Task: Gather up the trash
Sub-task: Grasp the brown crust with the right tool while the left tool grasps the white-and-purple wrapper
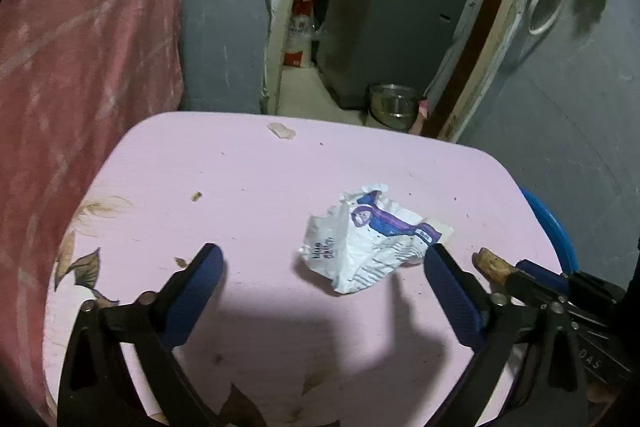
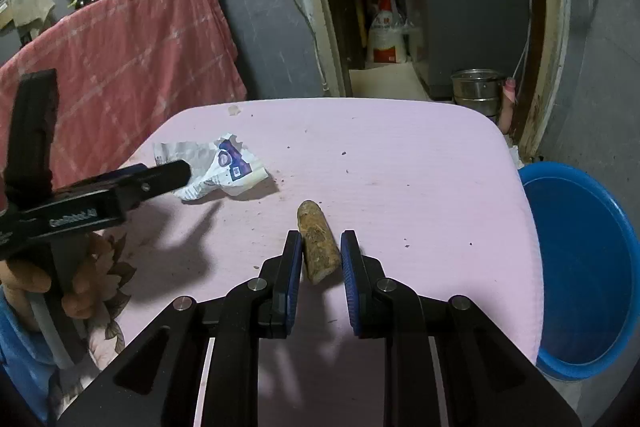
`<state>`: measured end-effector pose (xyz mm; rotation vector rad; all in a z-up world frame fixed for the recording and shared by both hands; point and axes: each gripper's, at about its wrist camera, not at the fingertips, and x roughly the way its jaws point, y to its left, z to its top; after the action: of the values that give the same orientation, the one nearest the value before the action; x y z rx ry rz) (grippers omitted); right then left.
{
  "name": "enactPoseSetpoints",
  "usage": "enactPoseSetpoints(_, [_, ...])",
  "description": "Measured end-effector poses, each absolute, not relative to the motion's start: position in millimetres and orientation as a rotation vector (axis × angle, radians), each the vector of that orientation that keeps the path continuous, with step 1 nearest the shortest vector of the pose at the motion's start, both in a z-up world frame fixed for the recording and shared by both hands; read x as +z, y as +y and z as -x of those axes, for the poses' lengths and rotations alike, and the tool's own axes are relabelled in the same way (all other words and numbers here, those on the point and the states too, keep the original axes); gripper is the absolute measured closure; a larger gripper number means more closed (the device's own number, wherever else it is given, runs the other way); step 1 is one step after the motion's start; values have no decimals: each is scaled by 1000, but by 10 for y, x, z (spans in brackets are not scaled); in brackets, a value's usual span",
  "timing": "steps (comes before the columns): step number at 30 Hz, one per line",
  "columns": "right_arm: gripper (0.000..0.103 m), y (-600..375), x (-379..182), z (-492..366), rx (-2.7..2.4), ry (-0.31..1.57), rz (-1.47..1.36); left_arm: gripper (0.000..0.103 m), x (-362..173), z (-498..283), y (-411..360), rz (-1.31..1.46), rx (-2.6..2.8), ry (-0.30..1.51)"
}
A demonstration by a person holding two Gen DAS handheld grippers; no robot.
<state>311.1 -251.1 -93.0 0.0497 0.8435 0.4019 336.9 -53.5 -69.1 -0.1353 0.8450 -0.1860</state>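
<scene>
A crumpled white and purple wrapper lies on the pink table. My left gripper stands open just above the table, its right finger beside the wrapper's right edge; nothing is pressed between the pads. My right gripper is shut on a brown, rough cylindrical chunk, which sticks out forward past the fingertips, low over the table. A small pale scrap lies at the table's far edge.
A blue plastic tub stands below the table's right edge. A pink cloth hangs to the left. A steel pot sits on the floor in the doorway behind. Crumbs dot the table.
</scene>
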Motion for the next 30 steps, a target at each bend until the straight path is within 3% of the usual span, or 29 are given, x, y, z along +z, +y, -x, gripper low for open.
enactPoseSetpoints(3, [85, -2552, -925, -3090, 407, 837, -60, 35, -711, -3382, -530, 153, -187, 857])
enactPoseSetpoints(8, [85, -2578, -895, -3069, 414, 824, -70, 53, -717, -3348, -454, 201, -179, 864])
enactPoseSetpoints(15, [86, -2583, -877, -3040, 417, 806, -65, 90, -682, -3301, -506, 203, -180, 866])
enactPoseSetpoints(30, [86, -2497, -940, -3018, 429, 862, 2, 94, -602, -3107, -643, 174, -159, 831])
